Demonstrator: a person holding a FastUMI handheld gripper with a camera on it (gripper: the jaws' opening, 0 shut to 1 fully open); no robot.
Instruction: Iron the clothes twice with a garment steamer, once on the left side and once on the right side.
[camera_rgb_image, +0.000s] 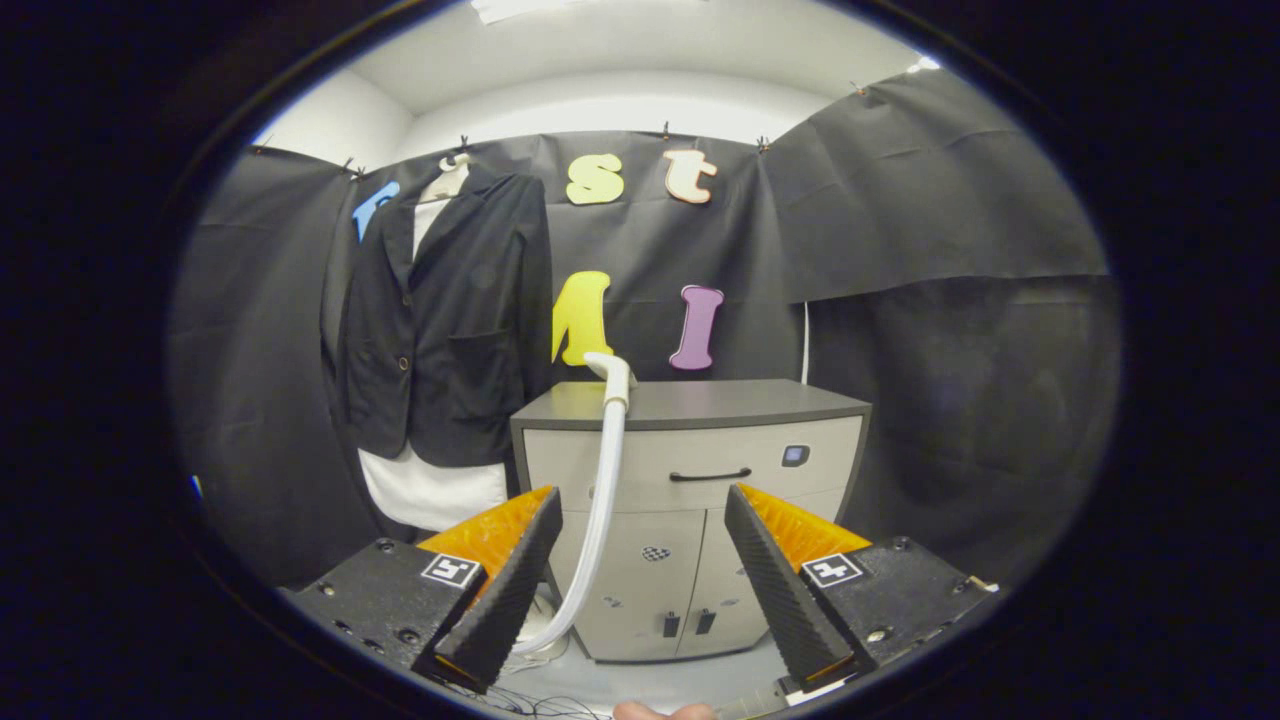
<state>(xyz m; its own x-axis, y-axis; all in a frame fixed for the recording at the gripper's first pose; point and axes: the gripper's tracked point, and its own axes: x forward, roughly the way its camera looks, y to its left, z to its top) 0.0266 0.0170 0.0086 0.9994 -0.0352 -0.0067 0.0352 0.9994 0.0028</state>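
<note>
A dark jacket (450, 320) over a white shirt (430, 490) hangs on a mannequin against the booth wall, far beyond my left finger. The garment steamer's head (612, 368) rests on the top of a grey cabinet (690, 460), and its white hose (600, 510) curves down the cabinet's front to the floor near my left finger. My gripper (640, 585) is open, with nothing between its fingers, and stands well short of the cabinet, facing its doors.
The cabinet has a drawer with a dark handle (710, 475) and two lower doors. Thin cables (540, 705) lie on the floor below my fingers. Black cloth walls close in on both sides.
</note>
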